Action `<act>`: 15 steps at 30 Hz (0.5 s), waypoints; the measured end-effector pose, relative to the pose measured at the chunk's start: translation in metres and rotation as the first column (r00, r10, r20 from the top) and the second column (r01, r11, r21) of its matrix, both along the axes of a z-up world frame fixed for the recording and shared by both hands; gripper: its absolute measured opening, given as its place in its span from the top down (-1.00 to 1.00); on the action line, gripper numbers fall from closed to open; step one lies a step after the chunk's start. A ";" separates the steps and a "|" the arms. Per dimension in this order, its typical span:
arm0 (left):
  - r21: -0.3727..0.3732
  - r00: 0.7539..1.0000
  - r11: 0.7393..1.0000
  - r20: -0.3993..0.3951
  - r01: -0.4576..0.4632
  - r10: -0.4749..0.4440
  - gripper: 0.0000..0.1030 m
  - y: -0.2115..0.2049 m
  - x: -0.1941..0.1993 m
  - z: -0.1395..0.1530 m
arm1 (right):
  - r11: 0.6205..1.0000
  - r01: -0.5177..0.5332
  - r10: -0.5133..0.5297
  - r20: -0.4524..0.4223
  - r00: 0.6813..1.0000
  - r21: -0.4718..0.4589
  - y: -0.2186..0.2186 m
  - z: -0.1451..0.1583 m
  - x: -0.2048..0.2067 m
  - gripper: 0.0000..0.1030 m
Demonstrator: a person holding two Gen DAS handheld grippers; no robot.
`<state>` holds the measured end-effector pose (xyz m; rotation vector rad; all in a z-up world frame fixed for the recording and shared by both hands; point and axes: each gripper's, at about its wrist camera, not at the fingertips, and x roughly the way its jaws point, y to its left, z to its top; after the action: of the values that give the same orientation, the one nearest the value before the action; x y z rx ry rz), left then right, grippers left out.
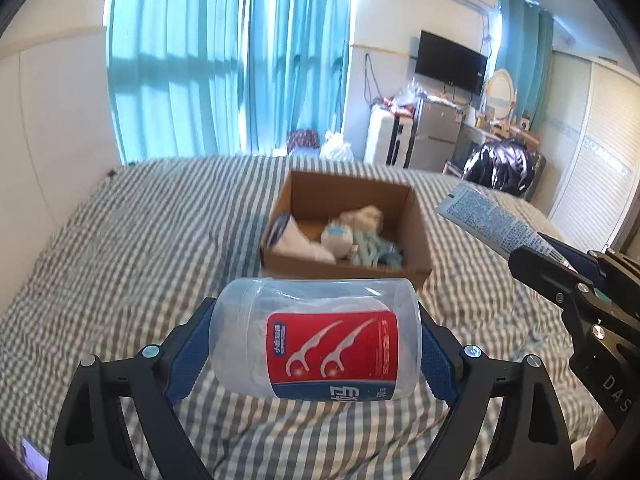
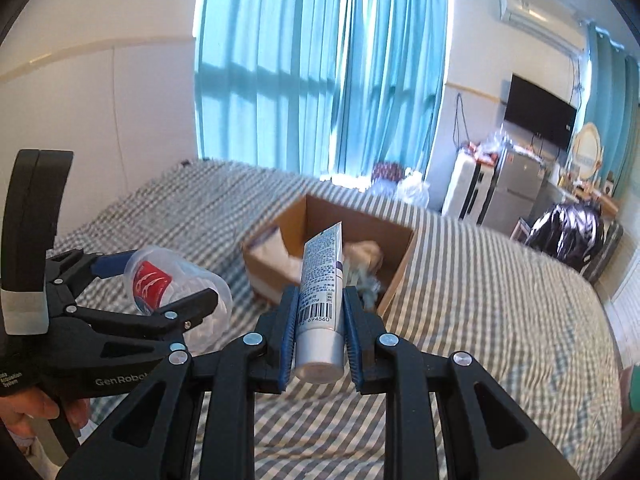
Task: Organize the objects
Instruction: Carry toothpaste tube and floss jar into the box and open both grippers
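My left gripper [image 1: 316,344] is shut on a clear floss-pick jar [image 1: 316,340] with a red and blue label, held sideways above the striped bed; it also shows in the right wrist view [image 2: 176,292]. My right gripper [image 2: 320,320] is shut on a white tube [image 2: 322,300] with small print and a barcode, cap end toward the camera; the tube also shows in the left wrist view [image 1: 492,220]. An open cardboard box [image 1: 416,216] sits on the bed ahead of both grippers, holding white packets, a round white item and pale blue pieces. The box also shows in the right wrist view [image 2: 400,264].
The bed [image 1: 120,240] has a grey and white striped cover. Blue curtains [image 1: 224,60] hang behind it. A small fridge [image 1: 436,132], a wall TV [image 1: 450,62], a black bag [image 1: 500,164] and a wardrobe [image 1: 596,160] stand at the right.
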<state>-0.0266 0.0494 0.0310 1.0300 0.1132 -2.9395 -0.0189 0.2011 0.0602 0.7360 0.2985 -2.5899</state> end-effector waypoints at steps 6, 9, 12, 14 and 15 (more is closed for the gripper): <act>-0.010 0.999 1.000 -0.051 0.005 -0.006 -0.77 -0.001 -0.042 0.035 | 0.999 -0.011 0.009 -0.044 0.999 -0.042 -0.001 0.036 -0.031 0.58; -0.037 0.997 0.999 -0.080 0.007 -0.010 -0.77 0.000 -0.062 0.045 | 0.999 -0.018 0.015 -0.058 0.998 -0.039 -0.009 0.046 -0.060 0.58; -0.064 0.996 0.998 -0.086 0.012 -0.018 -0.77 -0.001 -0.092 0.048 | 0.999 -0.023 0.020 -0.059 0.998 -0.042 -0.015 0.048 -0.088 0.58; -0.080 0.998 0.997 -0.065 0.007 -0.012 -0.77 -0.003 -0.119 0.043 | 0.999 -0.023 0.020 -0.049 0.999 -0.044 -0.020 0.044 -0.112 0.58; -0.081 0.998 0.997 -0.056 0.006 -0.010 -0.77 -0.005 -0.131 0.039 | 0.999 -0.021 0.020 -0.038 0.999 -0.047 -0.022 0.040 -0.124 0.58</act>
<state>-0.1580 0.0446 0.0701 0.9399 -0.0095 -2.9536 -0.1428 0.1790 0.1002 0.6651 0.2534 -2.5846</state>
